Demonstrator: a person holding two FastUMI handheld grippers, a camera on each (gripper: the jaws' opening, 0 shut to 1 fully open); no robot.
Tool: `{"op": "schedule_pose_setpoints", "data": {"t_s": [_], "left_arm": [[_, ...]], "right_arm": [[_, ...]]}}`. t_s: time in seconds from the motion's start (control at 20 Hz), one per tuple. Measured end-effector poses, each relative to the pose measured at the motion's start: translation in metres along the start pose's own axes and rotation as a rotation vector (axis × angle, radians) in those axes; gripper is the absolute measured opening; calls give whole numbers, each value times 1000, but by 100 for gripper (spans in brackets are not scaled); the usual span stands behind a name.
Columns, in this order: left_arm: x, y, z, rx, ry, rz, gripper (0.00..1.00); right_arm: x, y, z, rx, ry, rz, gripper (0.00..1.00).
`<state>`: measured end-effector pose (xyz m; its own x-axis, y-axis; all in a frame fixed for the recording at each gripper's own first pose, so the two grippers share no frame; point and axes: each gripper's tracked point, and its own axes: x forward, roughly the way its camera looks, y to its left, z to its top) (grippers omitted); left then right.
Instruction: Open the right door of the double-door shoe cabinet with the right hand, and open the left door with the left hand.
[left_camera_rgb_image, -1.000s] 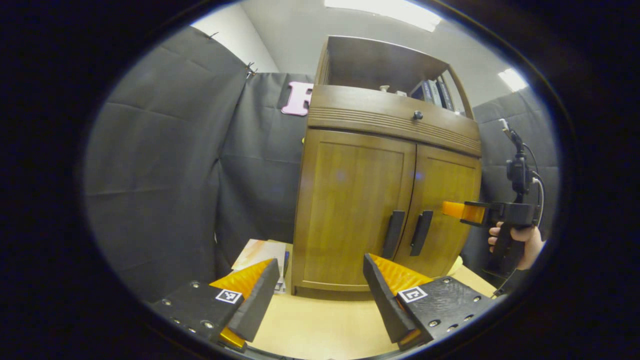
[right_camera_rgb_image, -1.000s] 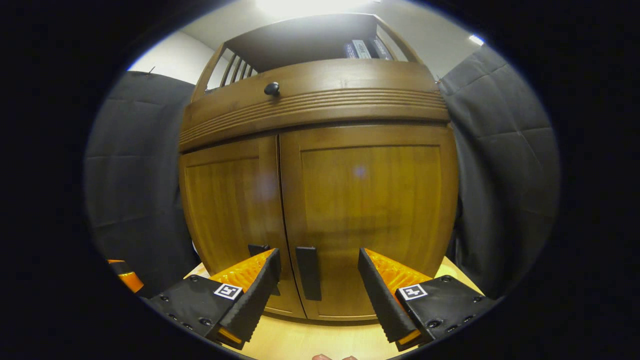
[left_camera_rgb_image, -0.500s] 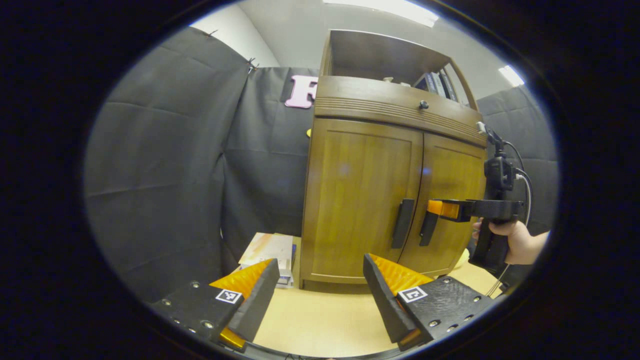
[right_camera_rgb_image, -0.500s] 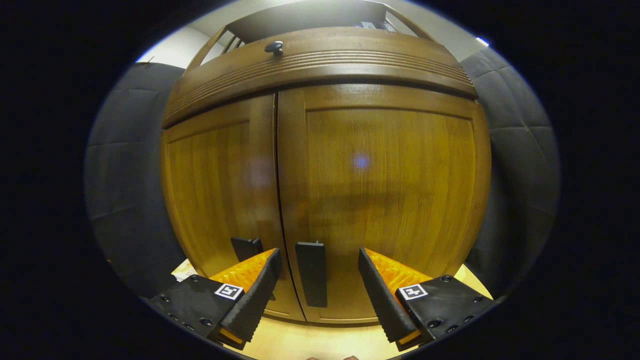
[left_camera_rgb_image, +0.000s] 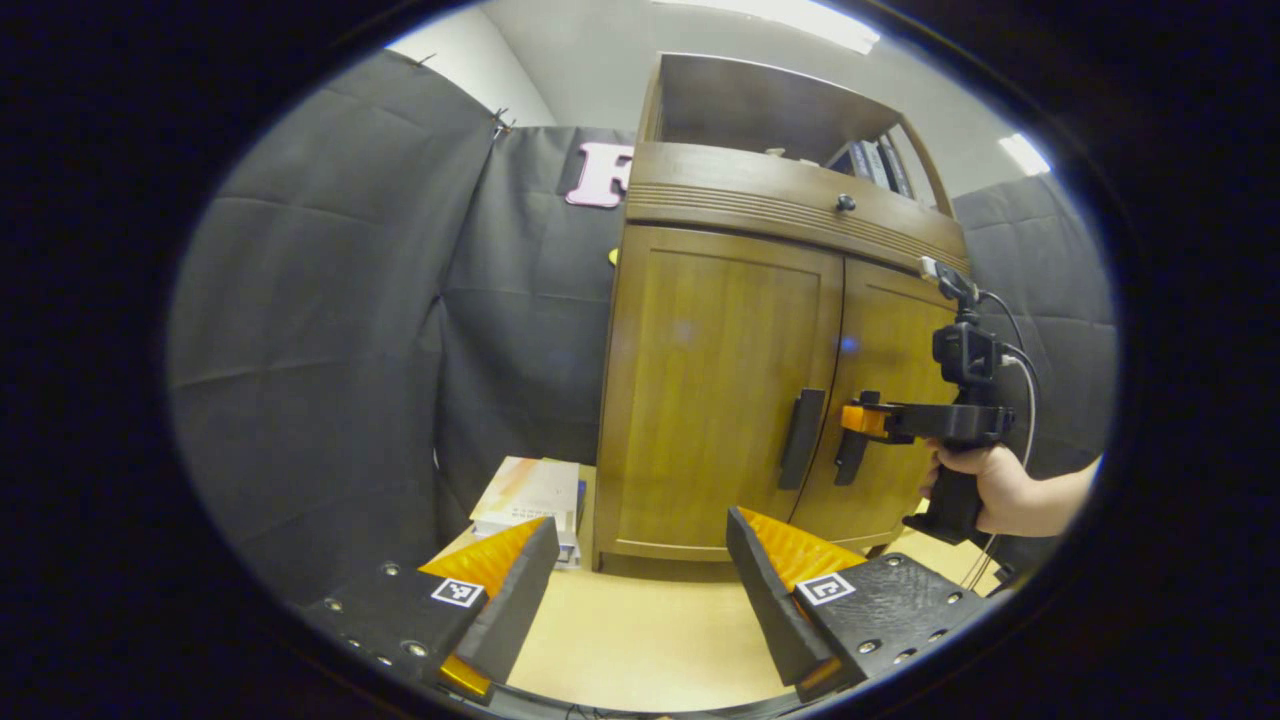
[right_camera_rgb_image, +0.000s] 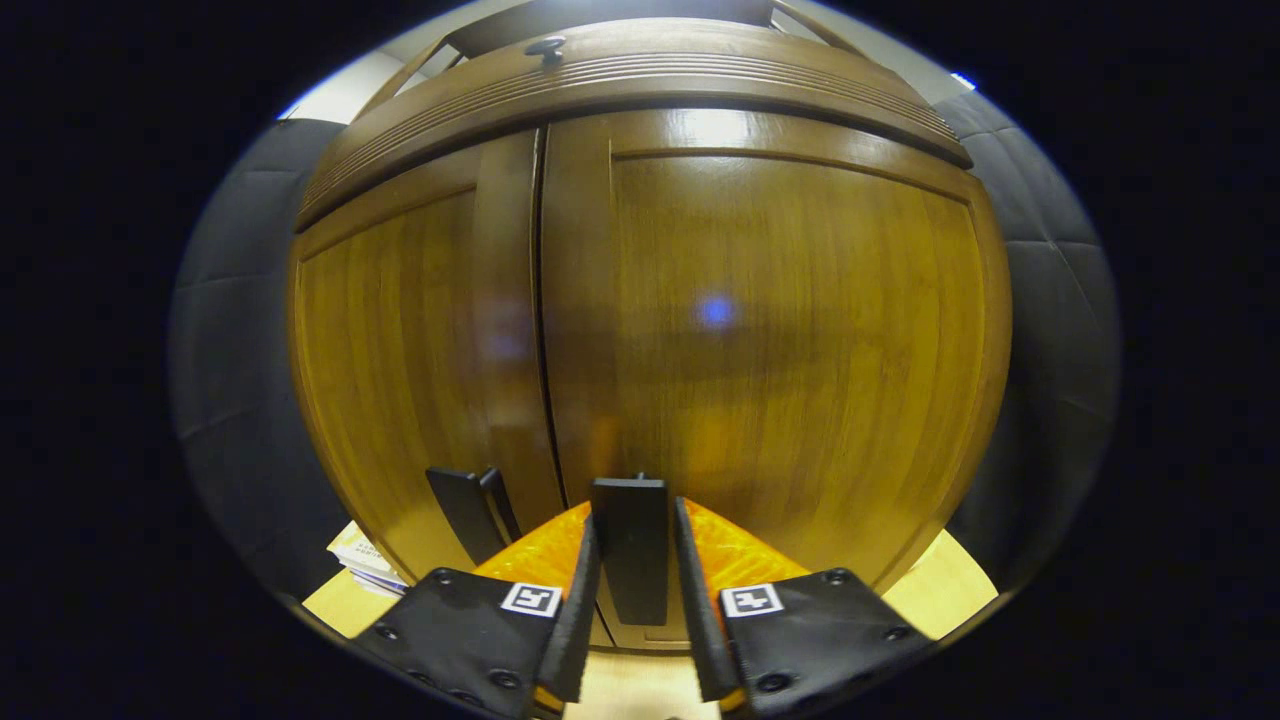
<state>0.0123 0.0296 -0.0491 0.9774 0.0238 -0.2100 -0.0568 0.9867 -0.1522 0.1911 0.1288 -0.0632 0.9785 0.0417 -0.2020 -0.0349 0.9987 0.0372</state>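
Note:
The wooden shoe cabinet (left_camera_rgb_image: 720, 380) stands with both doors closed. In the right gripper view the right door's dark vertical handle (right_camera_rgb_image: 630, 545) sits between my right gripper's (right_camera_rgb_image: 630, 610) fingers, which are shut on it from both sides. The left door's handle (right_camera_rgb_image: 465, 510) is just to its left. In the left gripper view a hand holds the right gripper (left_camera_rgb_image: 862, 420) against the right door (left_camera_rgb_image: 890, 400), at handle height. My left gripper (left_camera_rgb_image: 640, 590) stands open and empty, well back from the left door's handle (left_camera_rgb_image: 800, 438).
A stack of books (left_camera_rgb_image: 530, 495) lies on the light wooden surface (left_camera_rgb_image: 640, 640) left of the cabinet. Above the doors are a drawer with a round knob (left_camera_rgb_image: 846, 203) and an open shelf with books (left_camera_rgb_image: 870, 165). Black cloth walls stand on both sides.
My right gripper has moved in to the right door and shut its fingers on the handle. My left gripper stays open and has hardly moved.

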Motion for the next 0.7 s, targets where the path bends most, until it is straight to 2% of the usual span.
{"op": "schedule_pose_setpoints", "data": {"t_s": [0.05, 0.3, 0.7], "left_arm": [[-1, -1, 0, -3, 2, -4, 97], [-7, -6, 0, -8, -6, -18, 97], [-13, -9, -1, 8, -9, -26, 97]], "right_arm": [[0, 0, -1, -1, 4, -5, 36], [0, 1, -2, 38, 18, 4, 26], [-35, -1, -5, -4, -4, 98, 25]]}}
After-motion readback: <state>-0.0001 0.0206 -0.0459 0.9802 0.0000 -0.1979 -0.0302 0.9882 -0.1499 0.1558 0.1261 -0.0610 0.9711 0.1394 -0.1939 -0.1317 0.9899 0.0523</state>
